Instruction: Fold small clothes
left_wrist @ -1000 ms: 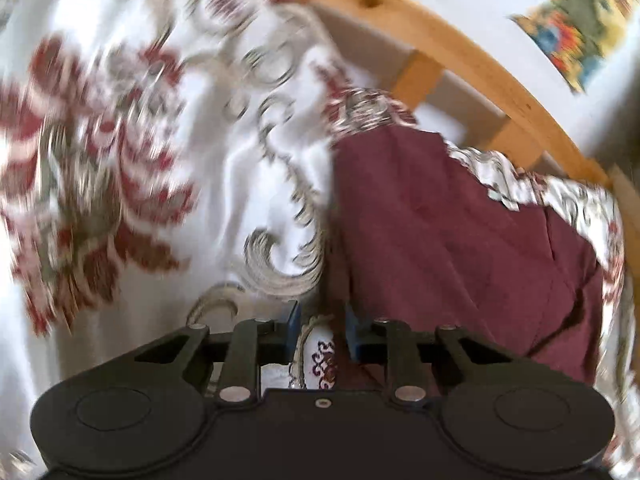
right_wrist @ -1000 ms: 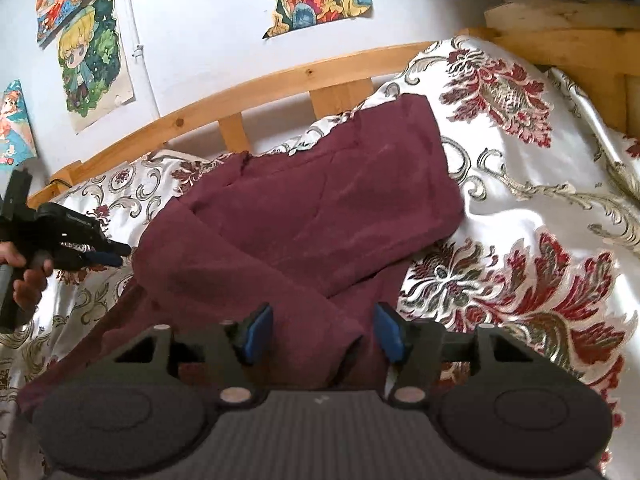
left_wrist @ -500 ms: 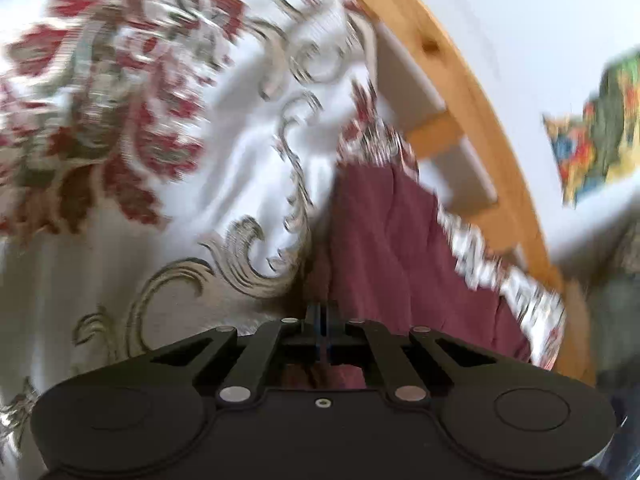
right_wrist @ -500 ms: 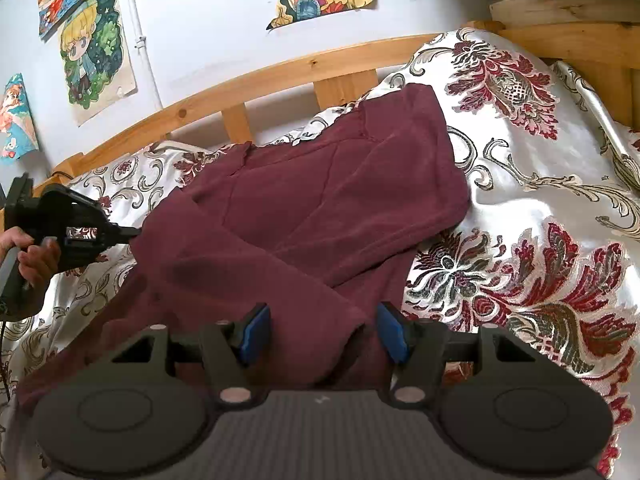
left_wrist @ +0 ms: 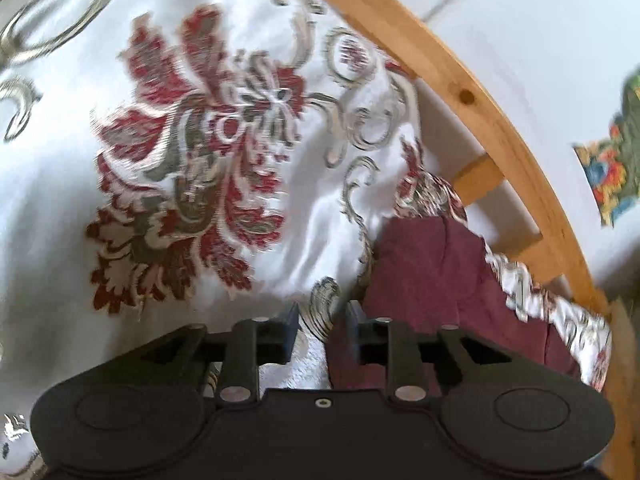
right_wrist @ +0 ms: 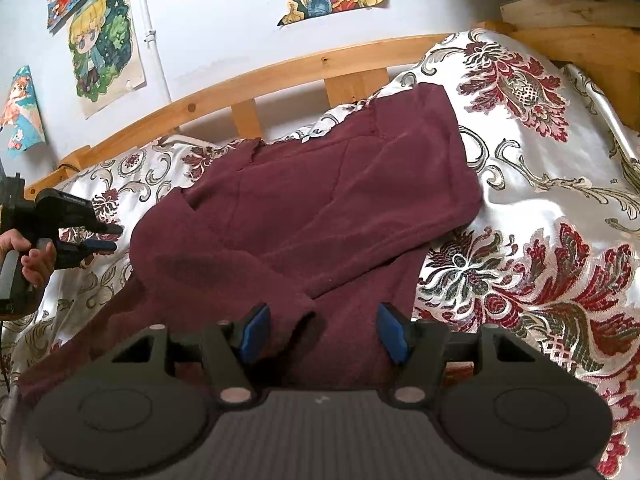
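Observation:
A maroon garment (right_wrist: 320, 208) lies spread on the patterned bedspread (right_wrist: 540, 248), one sleeve folded across its front. My right gripper (right_wrist: 325, 334) hovers over the garment's near hem, open, its blue pads (right_wrist: 256, 330) wide apart and pressing nothing. In the right wrist view, my left gripper (right_wrist: 106, 238) is held by a hand (right_wrist: 36, 260) just left of the garment's side edge. In the left wrist view, my left gripper (left_wrist: 322, 330) has its jaws opening, with only bedspread showing in the gap. The maroon cloth (left_wrist: 440, 272) starts by its right finger.
A wooden headboard rail (right_wrist: 280, 76) with slats runs behind the bed, seen also as the rail (left_wrist: 480, 120). Posters (right_wrist: 104, 48) hang on the white wall. More wooden framing (right_wrist: 580, 32) stands at the far right. Bedspread (left_wrist: 180, 160) stretches left of the garment.
The left gripper shut at the garment's side edge, then parted its jaws again, and it rolled while shifting slightly. The right gripper and the garment have stayed as they were.

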Available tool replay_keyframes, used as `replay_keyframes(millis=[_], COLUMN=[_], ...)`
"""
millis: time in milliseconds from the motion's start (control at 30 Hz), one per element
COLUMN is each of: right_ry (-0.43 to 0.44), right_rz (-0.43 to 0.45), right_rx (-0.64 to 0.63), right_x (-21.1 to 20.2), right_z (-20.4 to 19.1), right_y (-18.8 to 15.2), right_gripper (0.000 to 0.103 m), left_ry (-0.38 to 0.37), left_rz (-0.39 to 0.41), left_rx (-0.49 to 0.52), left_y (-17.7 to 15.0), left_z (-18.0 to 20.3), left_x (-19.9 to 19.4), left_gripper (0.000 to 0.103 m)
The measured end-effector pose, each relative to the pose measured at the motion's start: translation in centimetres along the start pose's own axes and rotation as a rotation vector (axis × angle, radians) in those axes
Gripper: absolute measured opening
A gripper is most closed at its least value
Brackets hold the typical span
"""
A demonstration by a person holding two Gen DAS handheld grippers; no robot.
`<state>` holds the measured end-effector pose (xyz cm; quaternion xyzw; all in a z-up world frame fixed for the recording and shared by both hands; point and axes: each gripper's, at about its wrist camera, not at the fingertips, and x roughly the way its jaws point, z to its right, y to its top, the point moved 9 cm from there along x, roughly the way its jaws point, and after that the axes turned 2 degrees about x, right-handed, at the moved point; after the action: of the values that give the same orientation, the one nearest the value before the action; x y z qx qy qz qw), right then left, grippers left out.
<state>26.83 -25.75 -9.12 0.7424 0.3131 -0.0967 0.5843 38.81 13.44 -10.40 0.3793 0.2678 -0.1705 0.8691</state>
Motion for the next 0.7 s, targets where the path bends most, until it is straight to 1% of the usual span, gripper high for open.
replay_keyframes(millis=[67, 133, 200, 233, 267, 300, 333, 367, 467, 567, 633, 667, 700], right_ry=[0.003, 0.005, 0.008, 0.009, 0.01, 0.01, 0.01, 0.01, 0.004, -0.007, -0.014, -0.017, -0.022], right_rz=[-0.002, -0.005, -0.007, -0.007, -0.007, -0.008, -0.008, -0.008, -0.008, -0.006, -0.004, 0.0, 0.009], right_rx=[-0.002, -0.008, -0.014, -0.017, -0.019, -0.021, -0.021, -0.022, -0.03, -0.043, -0.059, -0.066, -0.074], right_x=[0.0, 0.1, 0.1, 0.1, 0.1, 0.1, 0.1, 0.1, 0.1, 0.1, -0.1, -0.3, -0.5], right_z=[-0.1, -0.3, -0.4, -0.4, -0.4, -0.5, -0.5, -0.5, -0.5, -0.5, -0.5, -0.6, -0.6], right_y=[-0.1, -0.2, -0.2, -0.3, -0.3, -0.3, -0.3, -0.3, -0.3, -0.3, -0.2, -0.2, 0.0], right_gripper=[0.067, 0.068, 0.069, 0.069, 0.07, 0.07, 0.07, 0.07, 0.072, 0.074, 0.079, 0.081, 0.086], left_ry=[0.007, 0.011, 0.008, 0.011, 0.023, 0.051, 0.106, 0.143, 0.184, 0.21, 0.226, 0.221, 0.216], left_rz=[-0.001, 0.004, -0.001, -0.012, -0.026, -0.039, -0.052, -0.06, -0.07, -0.07, -0.06, -0.057, -0.054], left_rx=[0.089, 0.186, 0.275, 0.3, 0.314, 0.325, 0.335, 0.336, 0.319, 0.333, 0.336, 0.34, 0.351], left_y=[-0.2, -0.6, -0.9, -1.1, -1.3, -1.5, -1.5, -1.5, -1.4, -1.4, -1.5, -1.6, -1.8], left_z=[1.1, 2.1, 3.7, 4.2, 4.4, 4.5, 4.4, 4.1, 3.1, 2.8, 2.6, 2.7, 2.8], left_x=[0.0, 0.1, 0.6, 1.0, 1.4, 1.9, 2.5, 3.0, 3.5, 3.2, 2.2, 1.6, 0.8], left_gripper=[0.033, 0.042, 0.043, 0.043, 0.042, 0.041, 0.039, 0.039, 0.04, 0.046, 0.059, 0.063, 0.071])
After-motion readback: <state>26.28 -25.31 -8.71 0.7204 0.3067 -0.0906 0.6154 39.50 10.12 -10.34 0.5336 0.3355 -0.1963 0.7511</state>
